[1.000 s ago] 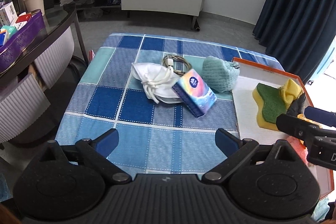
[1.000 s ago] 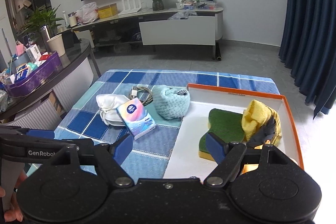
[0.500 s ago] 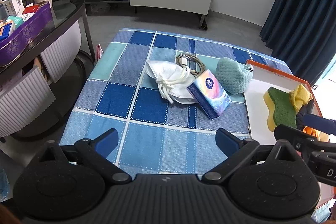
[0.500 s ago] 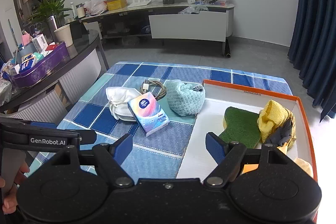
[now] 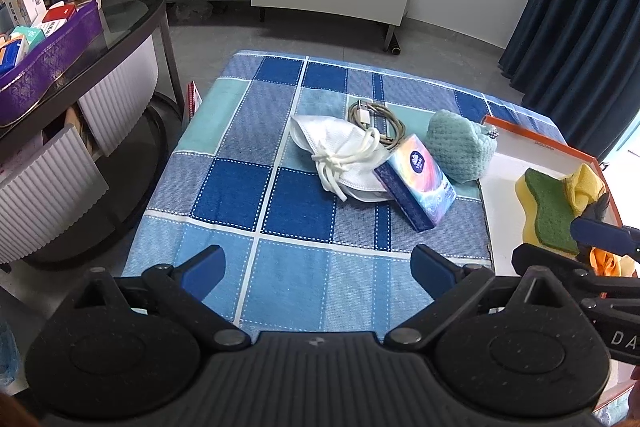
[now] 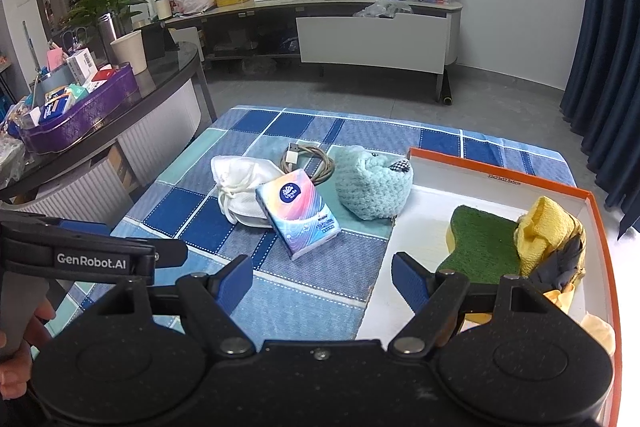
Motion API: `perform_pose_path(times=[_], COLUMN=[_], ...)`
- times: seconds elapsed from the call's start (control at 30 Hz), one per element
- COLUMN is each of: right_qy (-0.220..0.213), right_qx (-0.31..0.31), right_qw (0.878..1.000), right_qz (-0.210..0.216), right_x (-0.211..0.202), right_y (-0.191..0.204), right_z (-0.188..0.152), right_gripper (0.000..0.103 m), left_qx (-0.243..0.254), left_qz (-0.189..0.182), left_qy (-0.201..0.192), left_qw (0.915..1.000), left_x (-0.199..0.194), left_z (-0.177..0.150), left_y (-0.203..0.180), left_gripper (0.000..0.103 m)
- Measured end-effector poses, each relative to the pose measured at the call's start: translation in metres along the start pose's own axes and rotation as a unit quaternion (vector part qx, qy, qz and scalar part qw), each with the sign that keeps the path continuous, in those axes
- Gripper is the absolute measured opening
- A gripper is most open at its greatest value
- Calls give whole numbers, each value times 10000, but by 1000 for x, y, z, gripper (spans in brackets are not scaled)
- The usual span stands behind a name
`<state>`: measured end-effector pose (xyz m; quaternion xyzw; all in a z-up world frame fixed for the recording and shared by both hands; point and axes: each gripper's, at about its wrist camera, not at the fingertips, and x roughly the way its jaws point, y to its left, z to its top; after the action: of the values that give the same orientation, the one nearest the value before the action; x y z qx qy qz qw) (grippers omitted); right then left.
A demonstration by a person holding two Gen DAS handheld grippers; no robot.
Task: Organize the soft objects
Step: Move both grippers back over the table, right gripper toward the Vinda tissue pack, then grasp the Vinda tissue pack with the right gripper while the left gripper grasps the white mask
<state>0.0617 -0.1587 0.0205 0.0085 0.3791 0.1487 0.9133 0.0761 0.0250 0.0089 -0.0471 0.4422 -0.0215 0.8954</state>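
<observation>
Both hand-held grippers hang released above the counter's near edge — left hand-held gripper (image 5: 316, 267), right hand-held gripper (image 6: 322, 277). On the checked cloth (image 5: 296, 203) lie a white face mask (image 5: 340, 155), a tissue pack (image 5: 416, 183) and a teal knitted pouch (image 5: 460, 151) touching the orange-rimmed tray (image 6: 600, 227) — which holds a green-topped sponge (image 6: 480, 247) and a yellow cloth (image 6: 540, 231).

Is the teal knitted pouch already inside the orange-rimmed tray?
No, the teal knitted pouch sits on the checked cloth, against the outside of the orange-rimmed tray.
</observation>
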Motion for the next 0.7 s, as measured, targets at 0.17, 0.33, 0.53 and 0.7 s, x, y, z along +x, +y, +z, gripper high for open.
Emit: perform_pose_path(times=[0.17,0.33,0.53,0.7], right_qy=[55,168,340,525], right_qx=[-66,-176,-523,-723], right_qw=[9999,9996,9977,9956], right_qz=[65,131,261,268], right_x=[10,27,57,88], right_y=[4,5,6,8], right_z=[3,7,18,29], right_gripper=[90,90,90,91], left_qx=[-9,-58,-136,-176], left_qz=[16,24,35,-76], left_qy=[10,44,100,109], left_qw=[10000,10000,9999,9998], left_x=[4,10,19,25], left_z=[3,5,8,13], left_y=[5,12,22,30], left_gripper=[102,102,102,102])
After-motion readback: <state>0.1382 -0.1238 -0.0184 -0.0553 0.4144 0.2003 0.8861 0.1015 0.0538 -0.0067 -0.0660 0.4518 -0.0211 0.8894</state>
